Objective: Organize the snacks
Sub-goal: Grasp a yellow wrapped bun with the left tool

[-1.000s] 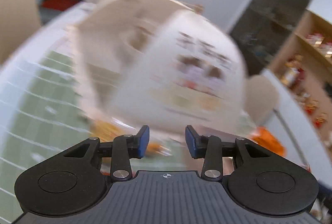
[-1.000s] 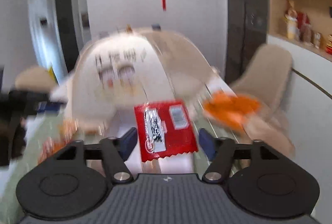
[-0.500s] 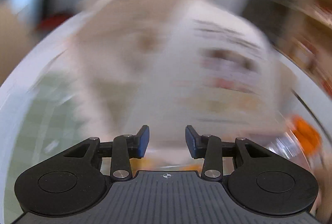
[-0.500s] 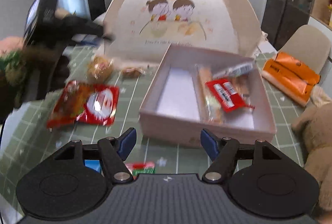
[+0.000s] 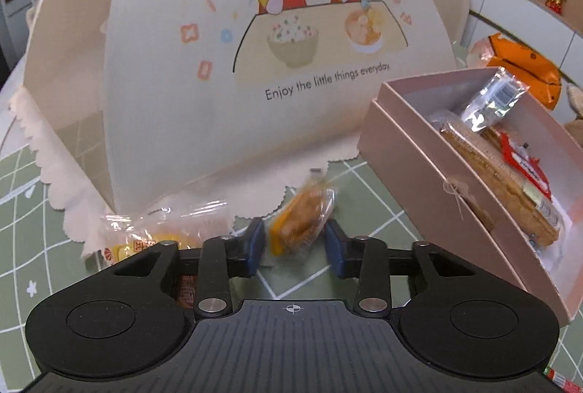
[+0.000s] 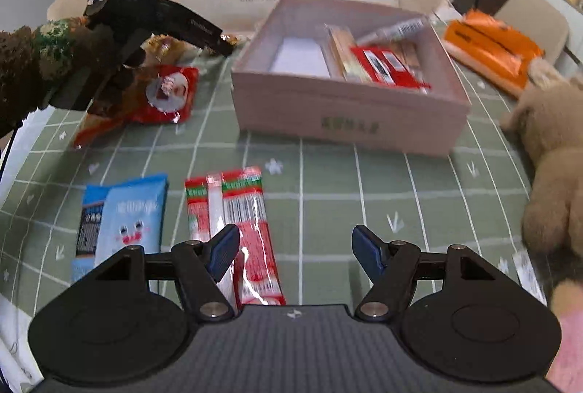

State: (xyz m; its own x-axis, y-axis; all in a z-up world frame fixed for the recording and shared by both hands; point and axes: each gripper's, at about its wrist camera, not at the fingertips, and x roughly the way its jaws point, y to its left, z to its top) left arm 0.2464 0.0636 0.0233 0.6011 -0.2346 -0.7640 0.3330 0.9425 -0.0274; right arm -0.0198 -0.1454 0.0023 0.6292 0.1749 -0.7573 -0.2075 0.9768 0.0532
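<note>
A small orange snack in a clear wrapper (image 5: 298, 221) lies on the green checked cloth, just in front of the dome cover. My left gripper (image 5: 294, 247) is low over it and closing, with the snack between the blue pads; a thin gap still shows on the left side. In the right wrist view the left gripper (image 6: 222, 45) reaches in from the left, held by a hand in a camouflage sleeve. The pink box (image 5: 400, 152) (image 6: 346, 109) holds biscuits, a red packet and a silver packet. My right gripper (image 6: 295, 247) stands open above a red striped packet (image 6: 251, 229), gripping nothing.
A cream food cover (image 5: 255, 65) stands behind the box. A second clear-wrapped snack (image 5: 160, 229) lies left of my left gripper. A blue packet (image 6: 120, 221), a red bag (image 6: 160, 94), an orange pack (image 6: 488, 47) and a plush toy (image 6: 546, 145) lie around.
The left gripper came down to the orange snack and its jaws narrowed. The red packet seen before the right gripper now lies in the box; the right gripper sank toward the near packets.
</note>
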